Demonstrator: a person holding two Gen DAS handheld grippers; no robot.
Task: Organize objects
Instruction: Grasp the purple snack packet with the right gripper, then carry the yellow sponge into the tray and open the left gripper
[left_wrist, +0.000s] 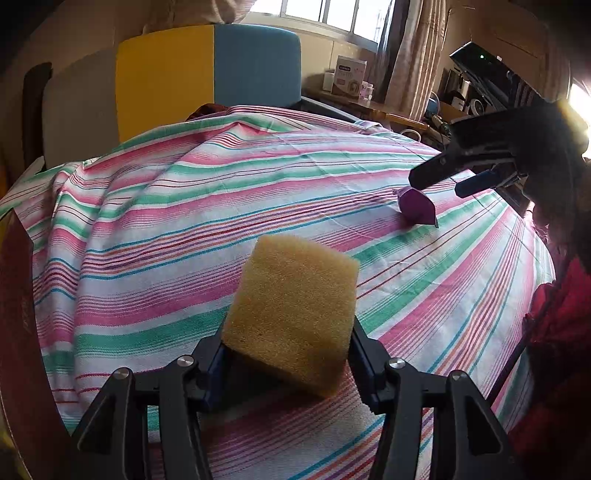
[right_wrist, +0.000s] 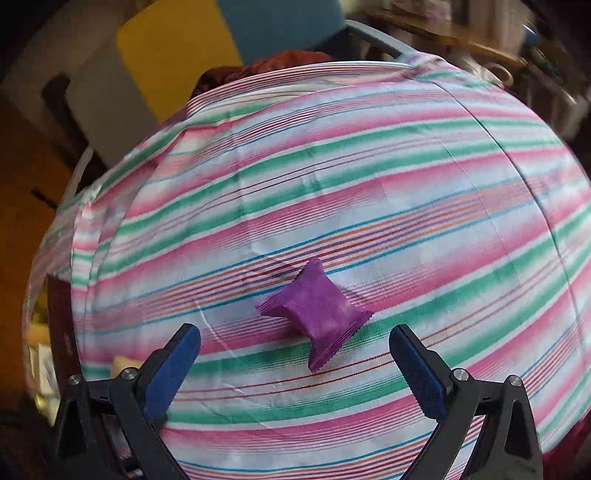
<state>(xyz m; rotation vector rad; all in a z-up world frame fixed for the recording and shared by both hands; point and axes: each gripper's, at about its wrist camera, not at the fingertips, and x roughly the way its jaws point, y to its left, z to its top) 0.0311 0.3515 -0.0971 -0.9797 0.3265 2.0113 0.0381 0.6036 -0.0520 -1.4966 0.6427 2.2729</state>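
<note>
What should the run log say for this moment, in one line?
left hand-held gripper: shut on sponge | right hand-held gripper: open above purple packet | packet lies on striped cloth

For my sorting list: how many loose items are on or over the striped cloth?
2. A yellow sponge held in the left tool; a purple packet lying on the cloth.

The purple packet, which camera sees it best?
The right wrist view: the purple packet lies whole on the striped cloth, just ahead of the open right gripper. The left wrist view shows it far off and small, under that gripper's fingers.
</note>
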